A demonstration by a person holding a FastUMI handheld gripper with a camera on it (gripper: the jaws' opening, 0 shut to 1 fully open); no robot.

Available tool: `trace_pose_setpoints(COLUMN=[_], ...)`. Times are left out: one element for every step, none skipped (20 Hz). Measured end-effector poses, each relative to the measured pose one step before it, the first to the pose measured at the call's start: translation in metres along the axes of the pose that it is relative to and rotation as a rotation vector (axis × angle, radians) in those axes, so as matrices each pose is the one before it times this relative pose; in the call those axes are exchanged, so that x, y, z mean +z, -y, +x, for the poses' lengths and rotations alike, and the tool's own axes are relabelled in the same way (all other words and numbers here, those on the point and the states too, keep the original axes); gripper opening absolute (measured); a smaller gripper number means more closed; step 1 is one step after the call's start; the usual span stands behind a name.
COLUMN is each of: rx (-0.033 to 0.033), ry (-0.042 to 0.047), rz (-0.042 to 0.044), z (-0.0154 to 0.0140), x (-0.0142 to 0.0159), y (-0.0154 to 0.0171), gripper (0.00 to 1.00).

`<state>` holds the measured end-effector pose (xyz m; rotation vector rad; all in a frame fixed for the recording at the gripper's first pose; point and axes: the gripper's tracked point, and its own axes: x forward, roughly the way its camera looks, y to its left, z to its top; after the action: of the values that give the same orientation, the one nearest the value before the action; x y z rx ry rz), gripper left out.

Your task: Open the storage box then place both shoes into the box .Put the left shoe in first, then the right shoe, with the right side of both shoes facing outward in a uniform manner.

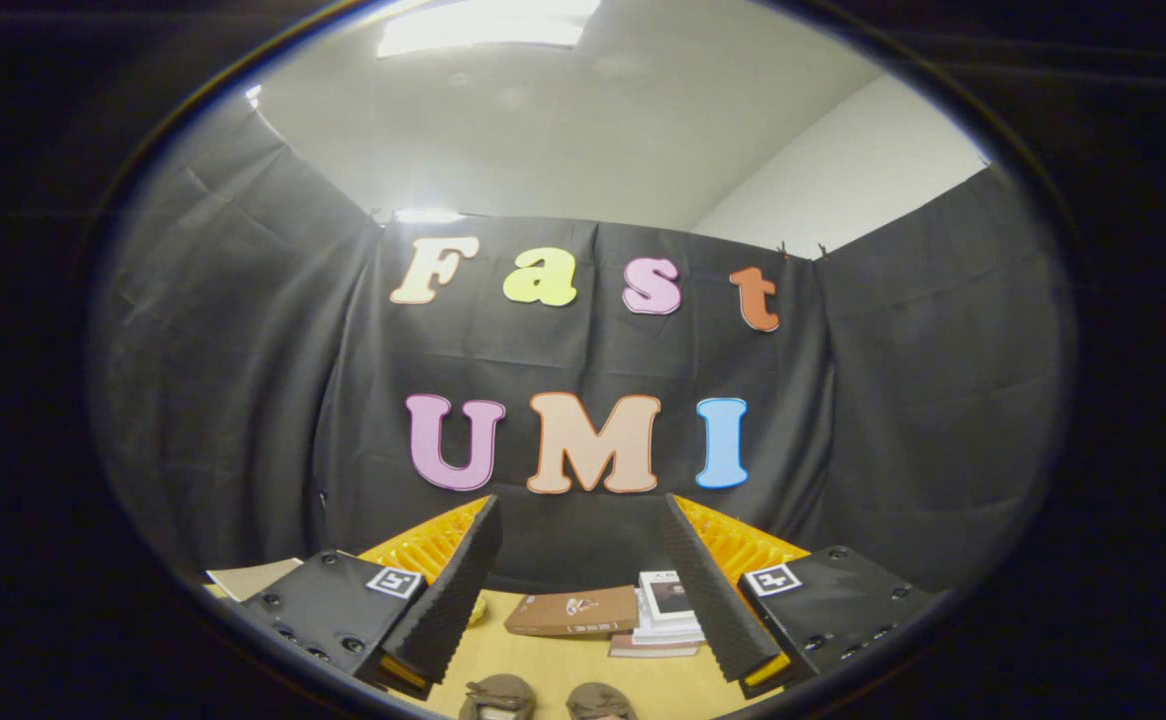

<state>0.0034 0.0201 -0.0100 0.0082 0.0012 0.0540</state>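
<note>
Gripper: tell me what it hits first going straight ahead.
Probably the books on the table beyond the open gripper, then the booth wall; depth is unclear. The shoes lie lower, nearer.

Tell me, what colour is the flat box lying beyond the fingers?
Brown box, gripper view; gripper open.

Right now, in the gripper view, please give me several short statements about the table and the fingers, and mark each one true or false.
1. The gripper is open, holding nothing. True.
2. A brown book lies flat on the wooden table, beyond the fingers. True.
3. Both shoes are already inside a box. False: their tops show on the table, between the fingers.
4. The white books lie apart from the brown book. False: they sit right beside it.
</note>
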Motion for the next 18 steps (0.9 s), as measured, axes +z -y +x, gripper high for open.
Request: trace_pose_setpoints(rx=[0.0002,-0.00021,0.00229,-0.00021,-0.00188,0.00025,0.00121,0.00273,0.00287,0.00522,0.00432,0.007,0.00761,0.01181,0.01234,0.02023,0.02428,0.02445], ry=[0.00079,-0.00078,-0.00052,0.00083,0.0023,0.00082,0.00227,0.00152,0.00243,0.00185,-0.00243,-0.00824,-0.01577,-0.01351,-0.01101,-0.00752,-0.00925,-0.01171], rz=[-0.00174,0.00006,0.00072,-0.00195,-0.00335,-0.0039,-0.00215,-0.00125,0.00163,0.00383,0.00648,0.00847,0.0076,0.00788,0.00896,0.0118,0.01266,0.01453], z=[-0.00027,0.00041,-0.00035,-0.00093,-0.001,0.00028,-0.00027,-0.00011,0.00058,-0.00055,0.00003,0.00085,0.00021,-0.00083,0.00053,-0.0016,0.00183,0.00128], x=[0.00056,-0.00138,-0.00064,-0.0004,0.00063,0.00105,-0.00064,-0.00153,-0.00018,-0.00406,-0.00473,-0.00796,-0.0092,-0.00981,-0.00776,-0.00736,-0.00655,-0.00889], y=[-0.00054,0.0004,-0.00072,-0.00024,0.00083,0.00033,-0.00045,-0.00035,-0.00072,-0.00217,-0.00186,-0.0033,-0.0042,-0.00477,-0.00662,-0.00837,-0.0093,-0.00994], gripper=[1.0,1.0,1.0,1.0,1.0,1.0,1.0,1.0,1.0,1.0,1.0,1.0,1.0,1.0,1.0,1.0,1.0,1.0])
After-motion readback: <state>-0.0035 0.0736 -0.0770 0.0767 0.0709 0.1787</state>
